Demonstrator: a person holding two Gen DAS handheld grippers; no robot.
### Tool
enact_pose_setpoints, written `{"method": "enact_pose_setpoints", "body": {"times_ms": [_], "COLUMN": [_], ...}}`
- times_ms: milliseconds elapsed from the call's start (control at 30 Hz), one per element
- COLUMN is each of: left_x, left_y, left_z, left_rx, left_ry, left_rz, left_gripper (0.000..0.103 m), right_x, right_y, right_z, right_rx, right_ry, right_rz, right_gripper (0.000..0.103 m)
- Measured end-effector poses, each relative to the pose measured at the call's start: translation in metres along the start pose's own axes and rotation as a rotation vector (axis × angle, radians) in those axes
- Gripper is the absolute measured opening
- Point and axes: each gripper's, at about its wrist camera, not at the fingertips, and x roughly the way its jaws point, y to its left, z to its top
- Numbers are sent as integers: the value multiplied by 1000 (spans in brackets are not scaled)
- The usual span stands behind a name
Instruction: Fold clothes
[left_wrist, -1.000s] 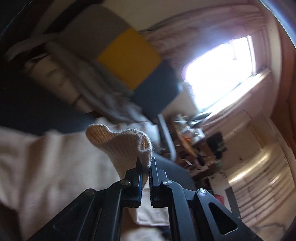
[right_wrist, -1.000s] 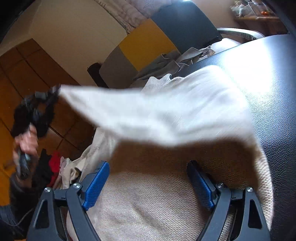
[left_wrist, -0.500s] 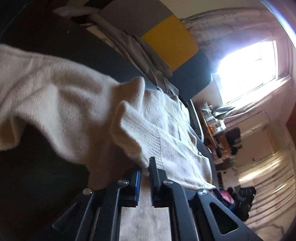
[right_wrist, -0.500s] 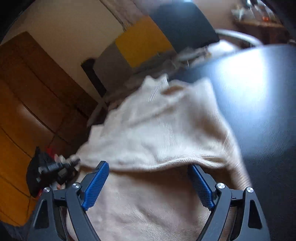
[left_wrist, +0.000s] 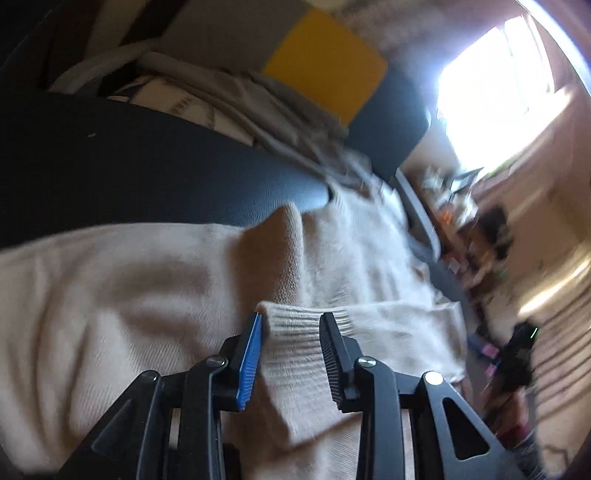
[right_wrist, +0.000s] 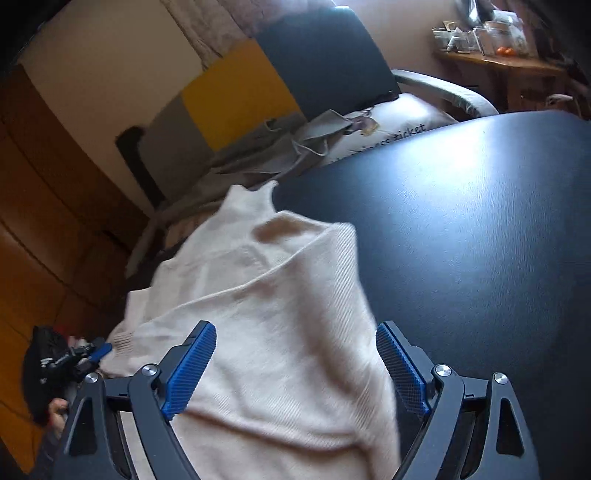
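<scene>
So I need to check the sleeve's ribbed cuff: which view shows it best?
The left wrist view: the ribbed cuff lies close up between the opening left gripper. In the right wrist view the cuff shows only small at the left, by that gripper.

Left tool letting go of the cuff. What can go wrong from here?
1. The left tool is opening with the ribbed cuff still between its pads; pulling back now could snag it and undo the fold.
2. The sweater reaches the table edge on the left tool's side, so it may slide off.
3. The right tool hangs wide open over the sweater, holding nothing down.
</scene>
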Motion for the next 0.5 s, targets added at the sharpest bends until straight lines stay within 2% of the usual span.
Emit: {"method": "enact_pose_setpoints", "body": {"times_ms": [67, 100, 200, 300, 367, 433, 500], "left_x": [14, 14, 14, 19, 16, 17, 18], "left_y": [-10, -17, -41, -60, -58, -55, -51], "left_z": [6, 6, 2, -1, -5, -6, -4], "left_rx": [42, 83, 206, 289, 311, 315, 303], "left_ry": [34, 21, -12, -4, 11, 23, 28], "left_rz": [36, 38, 47, 65, 83, 92, 96], "left_gripper": [26, 18, 10, 9, 9, 9, 9], "right_x": [7, 11, 24, 44, 60, 77, 94], "right_y": [-6, -10, -26, -42, -51, -50, -41], "right_z": [13, 20, 45, 68, 78, 85, 88], "right_rx": [-3, 3, 36, 87, 120, 99, 31], "right_ry": [7, 10, 20, 49, 90, 149, 233], "right_rz": [-27, -40, -73, -77, -56, -53, -64], "right_gripper": [90, 90, 90, 90, 89, 87, 80]}}
